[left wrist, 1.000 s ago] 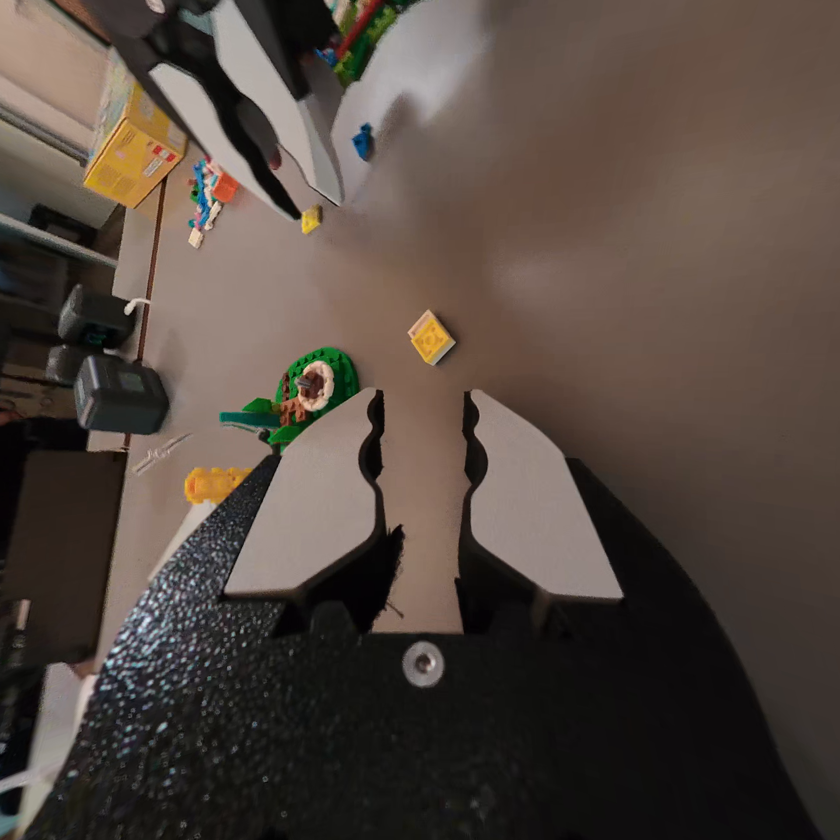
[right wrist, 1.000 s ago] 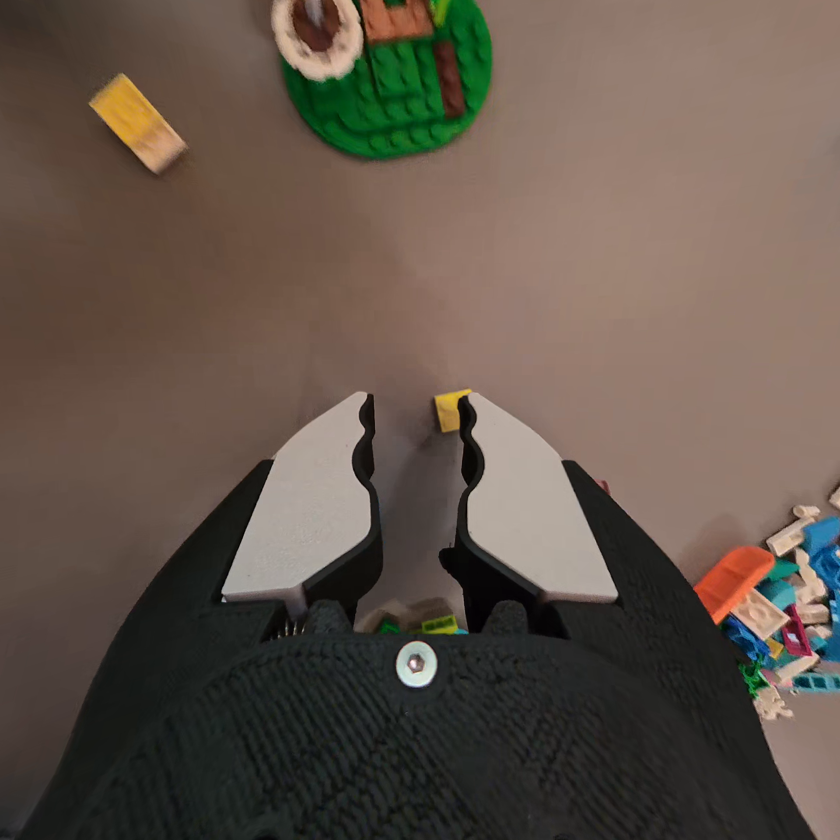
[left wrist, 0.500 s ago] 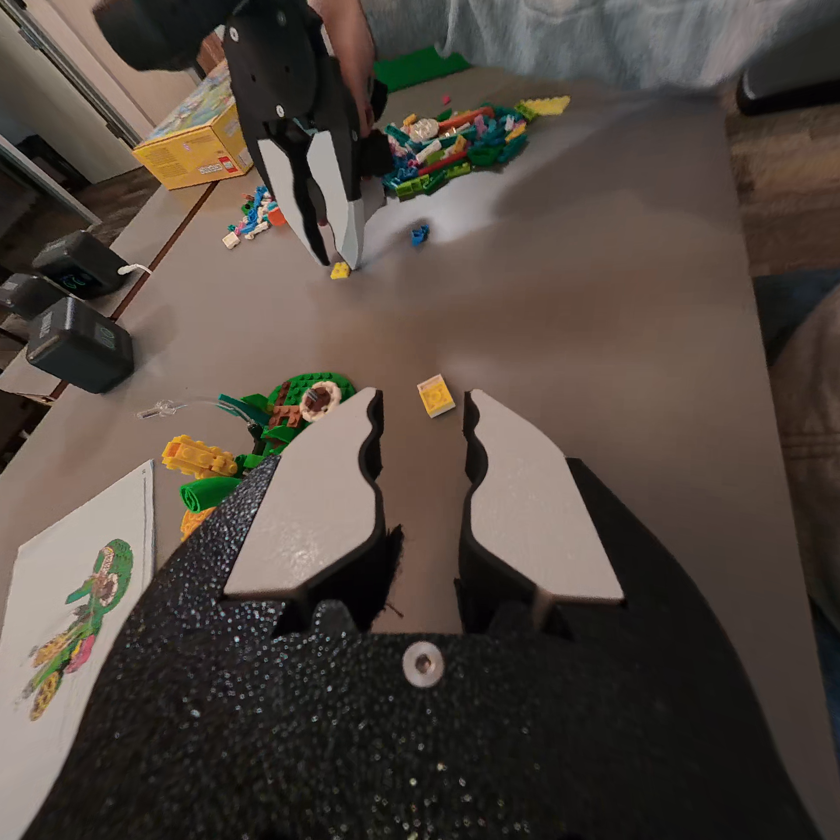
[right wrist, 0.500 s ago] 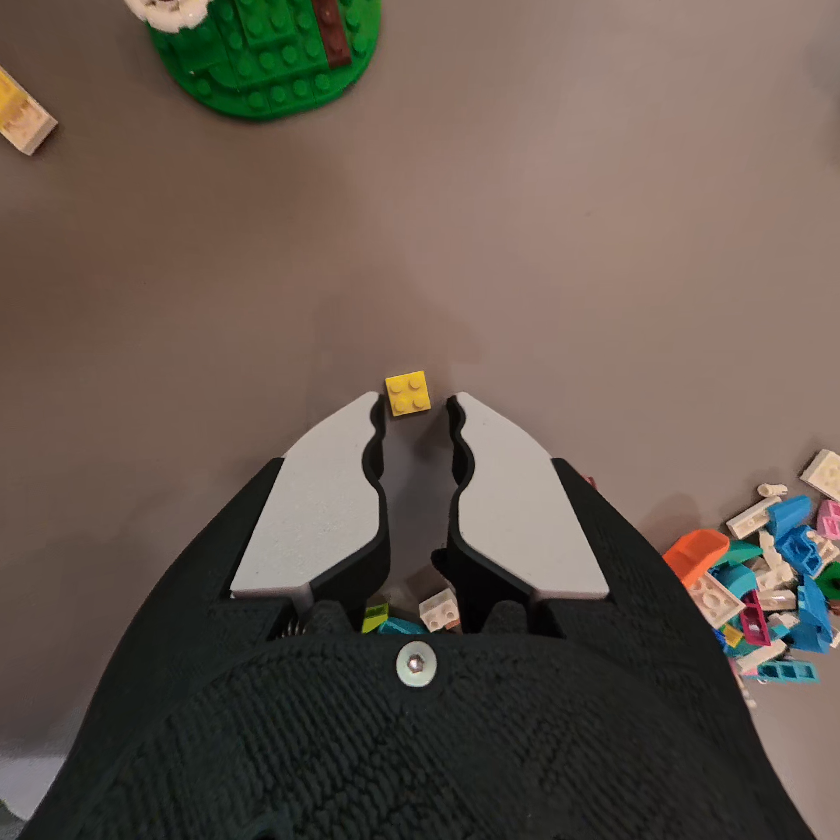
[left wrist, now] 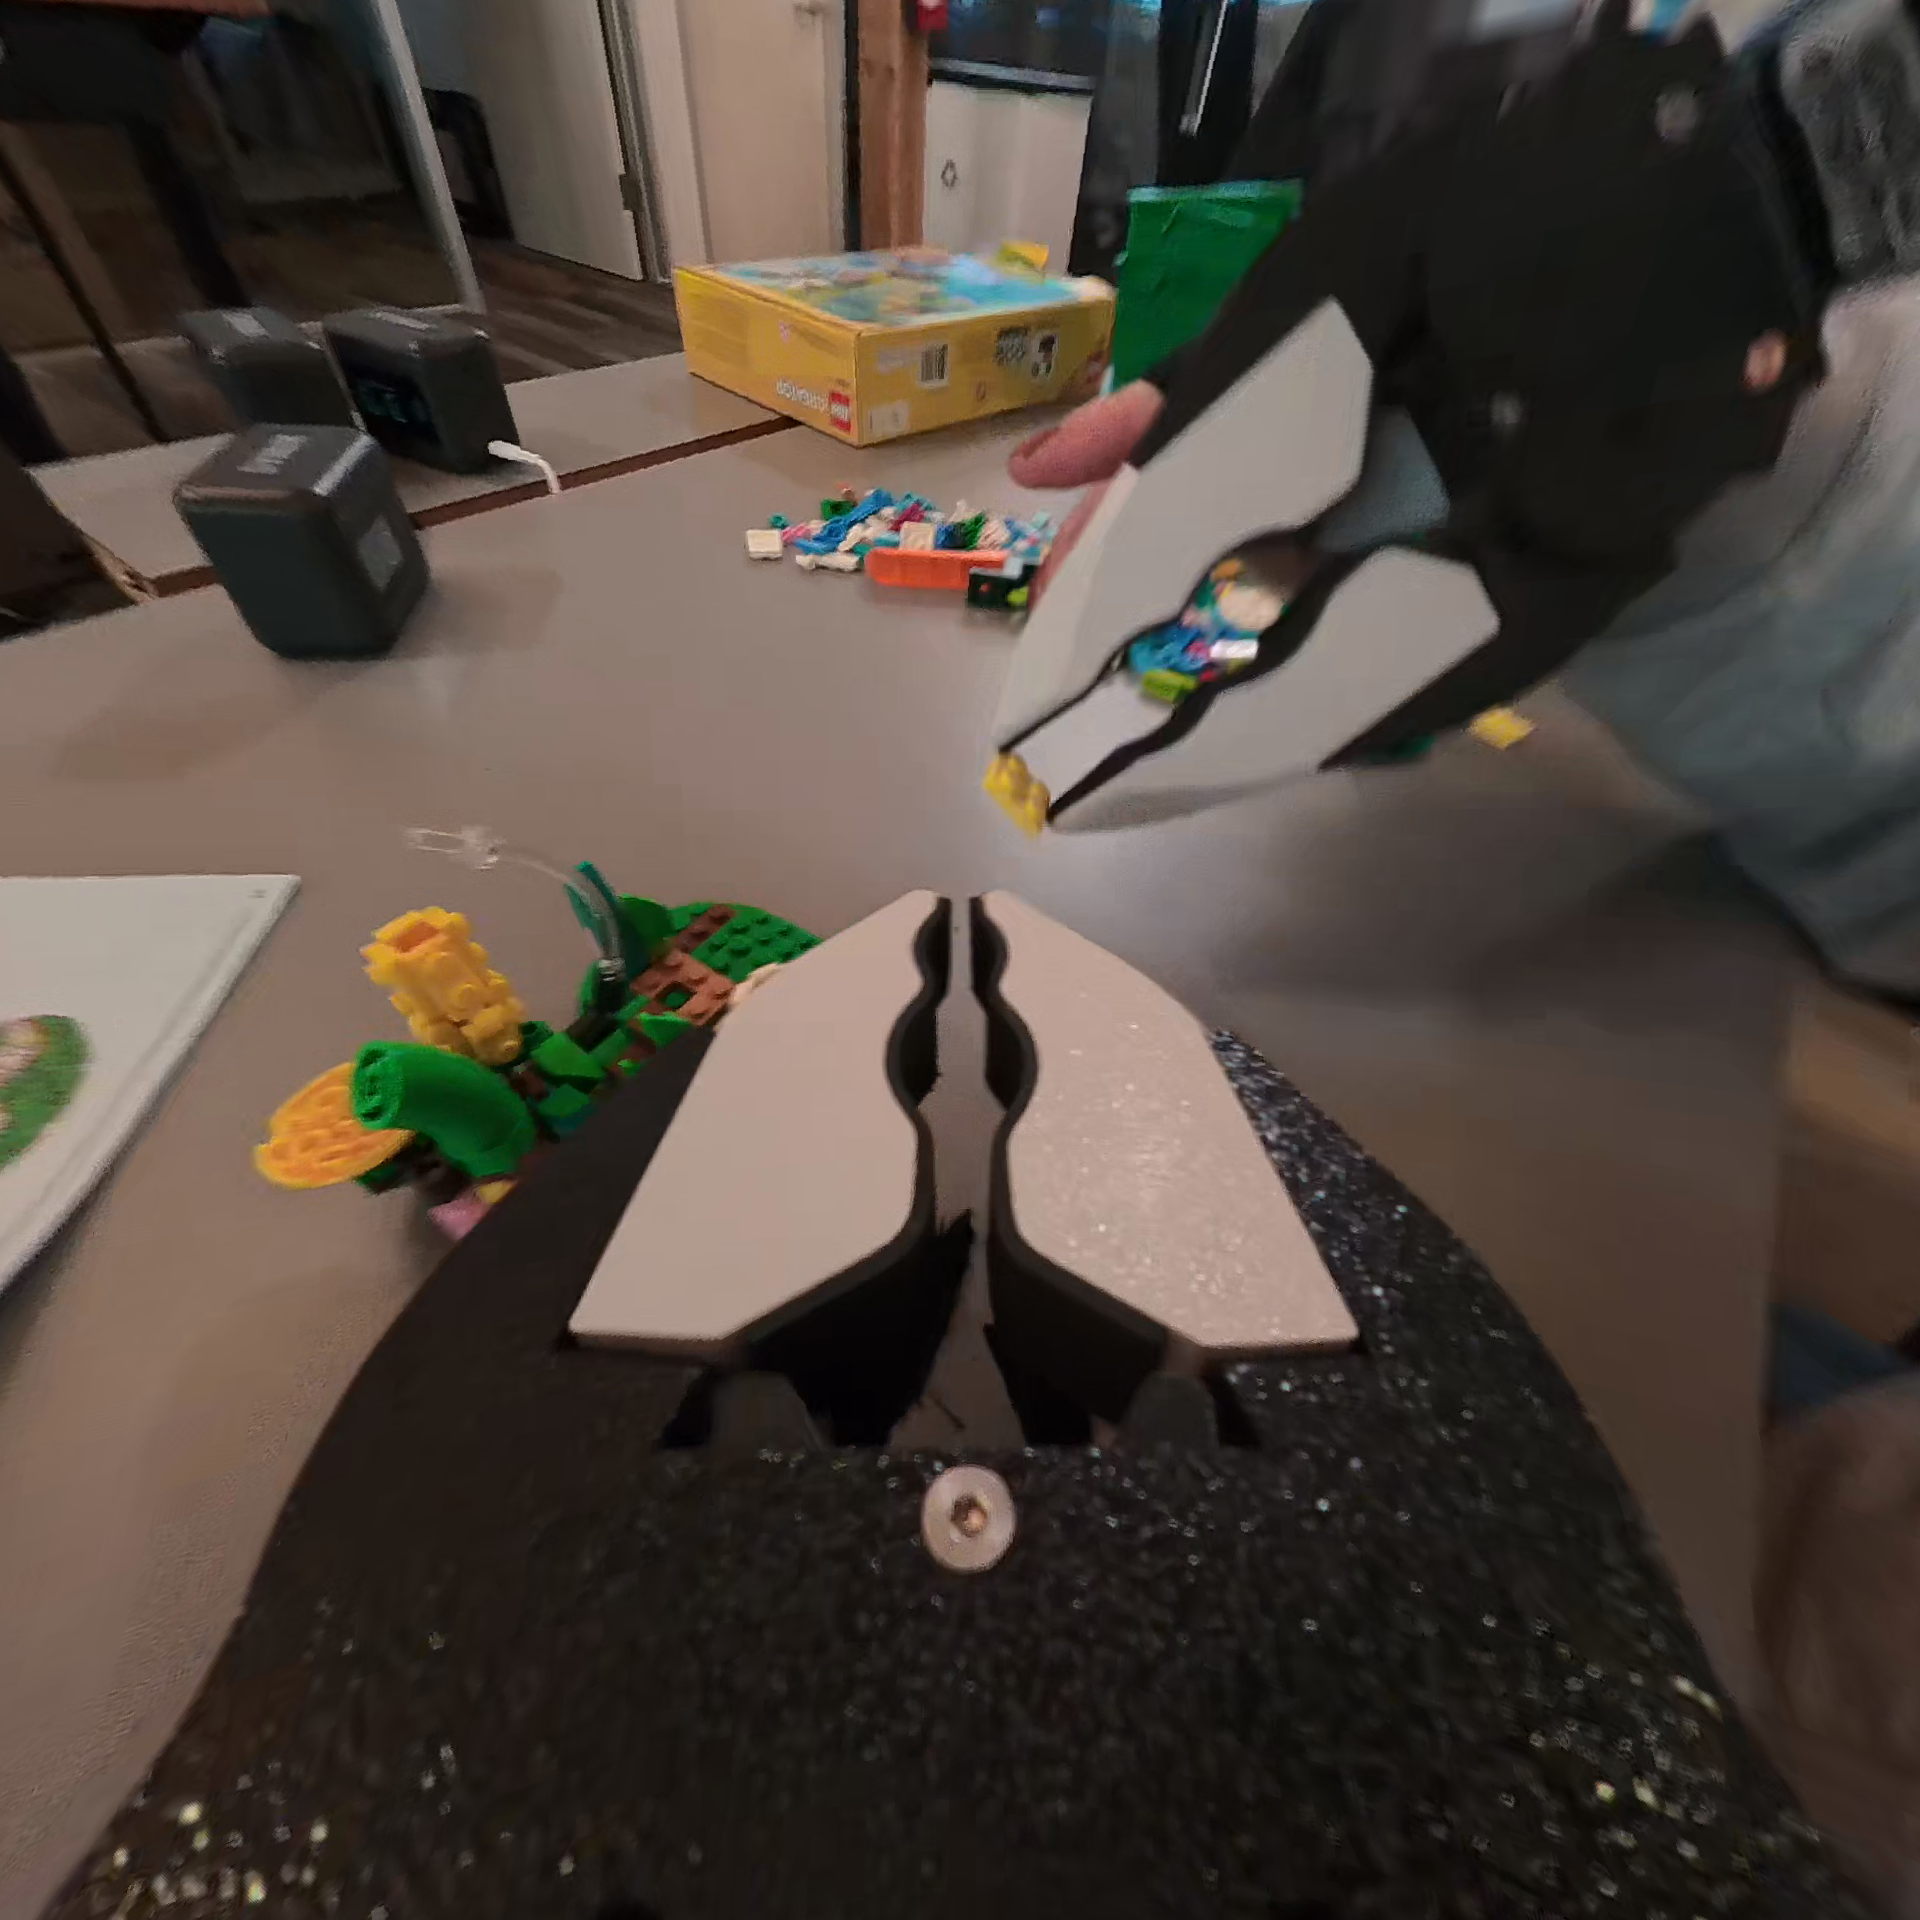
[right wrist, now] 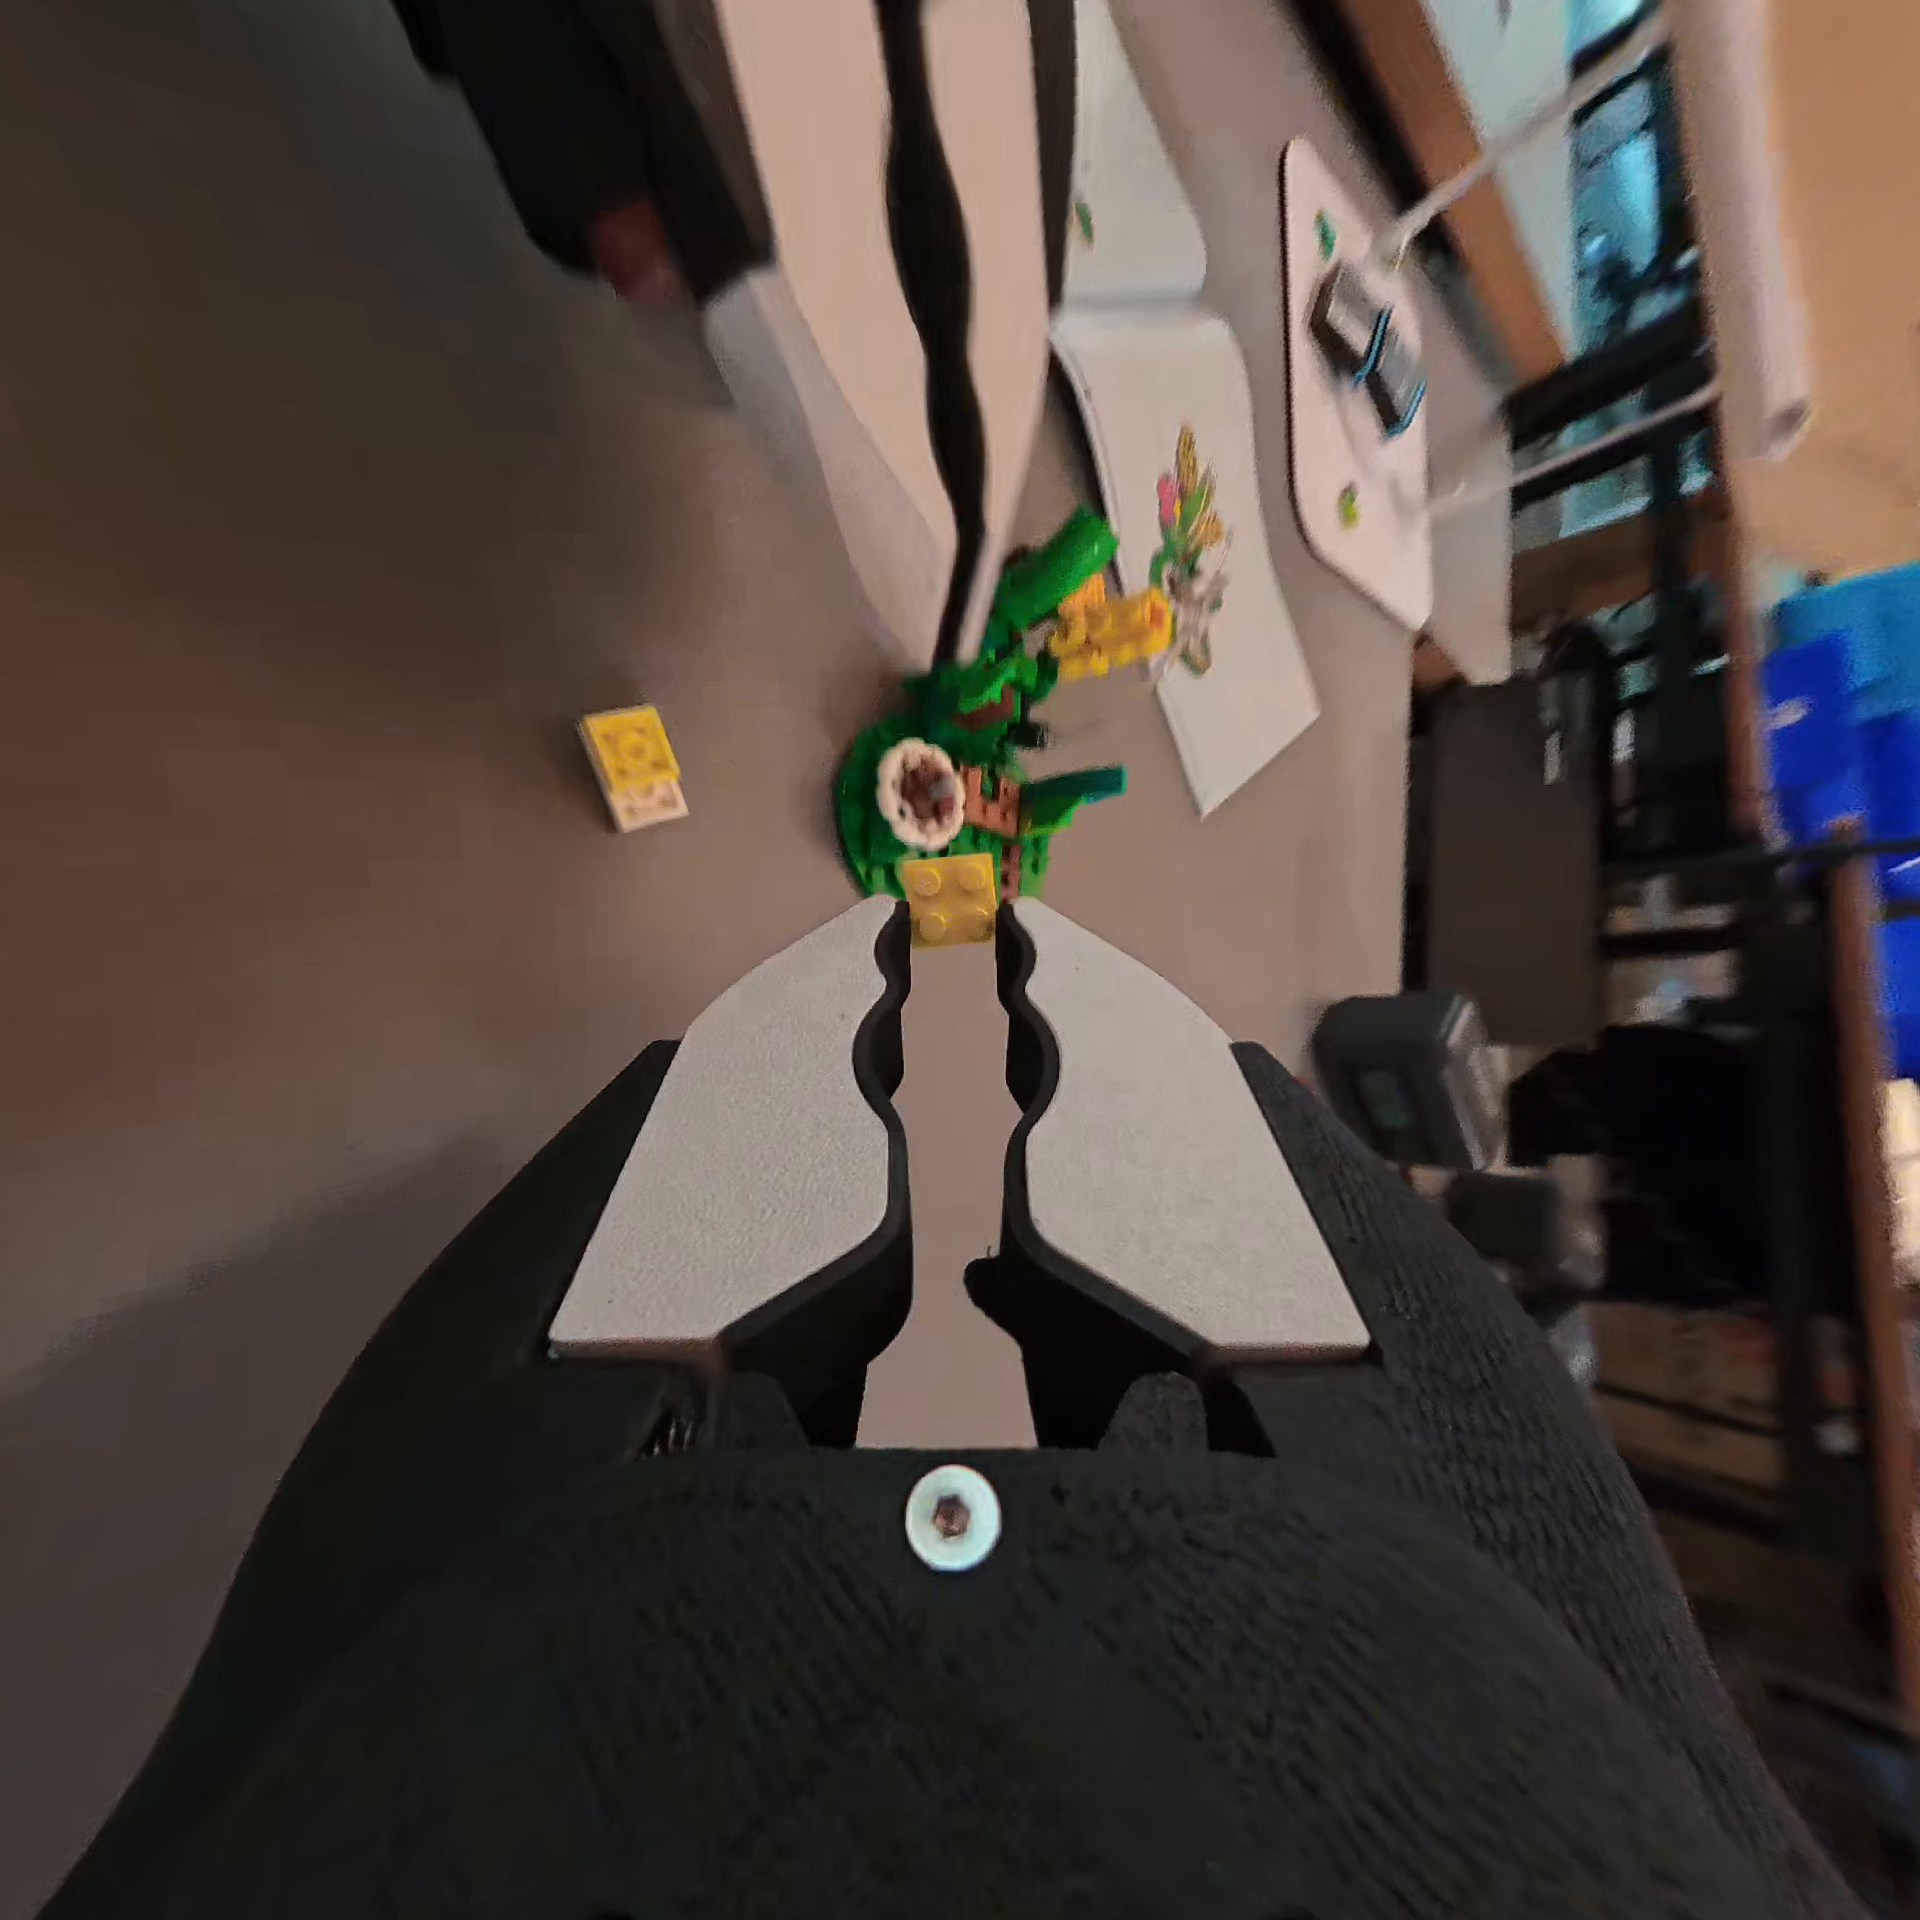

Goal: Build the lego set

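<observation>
**Yellow plate pinched at the right gripper's tips, above the bench**

Now the right gripper (right wrist: 951, 914) is clamped on a small yellow plate (right wrist: 948, 900), a square two-by-two piece held by two opposite edges at the very tips of the fingers. In the right wrist view its studded face is turned toward the camera and the piece juts forward past the fingertips; being square, it has no long axis to speak of. In the left wrist view the same plate (left wrist: 1016, 794) hangs clear of the grey bench (left wrist: 644, 707), at the low end of the downward-sloping gripper (left wrist: 1029, 790).

The left gripper (left wrist: 960, 914) has its fingers drawn nearly together, only a thin slit between them, with nothing visible inside.

The green flower build (right wrist: 940, 800) lies on the bench just beyond the held plate in the right wrist view, its white-ringed brown centre facing up, and its stem with yellow parts (right wrist: 1107, 629) running away toward the white instruction sheet (right wrist: 1216, 665). A yellow-and-white square tile piece (right wrist: 632, 767) lies flat well to one side of it.

Farther off in the left wrist view are a pile of loose bricks (left wrist: 904, 545), a yellow box (left wrist: 894, 338) and dark blocks (left wrist: 307, 540).
</observation>
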Available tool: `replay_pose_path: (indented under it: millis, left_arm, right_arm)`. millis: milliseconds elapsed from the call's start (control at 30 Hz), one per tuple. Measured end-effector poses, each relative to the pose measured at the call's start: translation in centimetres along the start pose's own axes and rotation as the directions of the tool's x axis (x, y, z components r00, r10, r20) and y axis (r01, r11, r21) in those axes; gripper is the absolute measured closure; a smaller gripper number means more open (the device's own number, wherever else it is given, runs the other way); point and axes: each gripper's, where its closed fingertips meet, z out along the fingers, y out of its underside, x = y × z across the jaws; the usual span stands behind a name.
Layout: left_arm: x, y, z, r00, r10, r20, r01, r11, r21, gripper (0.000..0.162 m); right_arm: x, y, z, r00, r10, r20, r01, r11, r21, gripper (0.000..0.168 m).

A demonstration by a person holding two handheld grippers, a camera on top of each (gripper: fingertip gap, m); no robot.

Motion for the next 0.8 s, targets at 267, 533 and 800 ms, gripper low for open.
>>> replay_pose_path:
  millis: [267,533,800]
  left_arm:
    - [2.4,-0.1,0.6,0.962,-0.177,-0.206,0.18,0.984,-0.003,0.133]
    - [2.8,0.2,0.1,0.961,-0.131,-0.244,0.139,0.99,0.013,0.156]
    - [3.2,0.3,-1.2,0.917,0.371,-0.149,-0.353,0.926,0.133,0.157]
  right_arm:
    - [-1.3,-3.3,-0.3,0.957,-0.25,-0.15,0.258,0.966,0.034,0.154]
    - [-1.8,-3.9,-0.2,0.944,-0.287,-0.163,0.297,0.954,0.039,0.153]
    - [-3.3,-4.8,-1.2,0.976,0.14,0.168,-0.175,0.961,0.214,0.151]
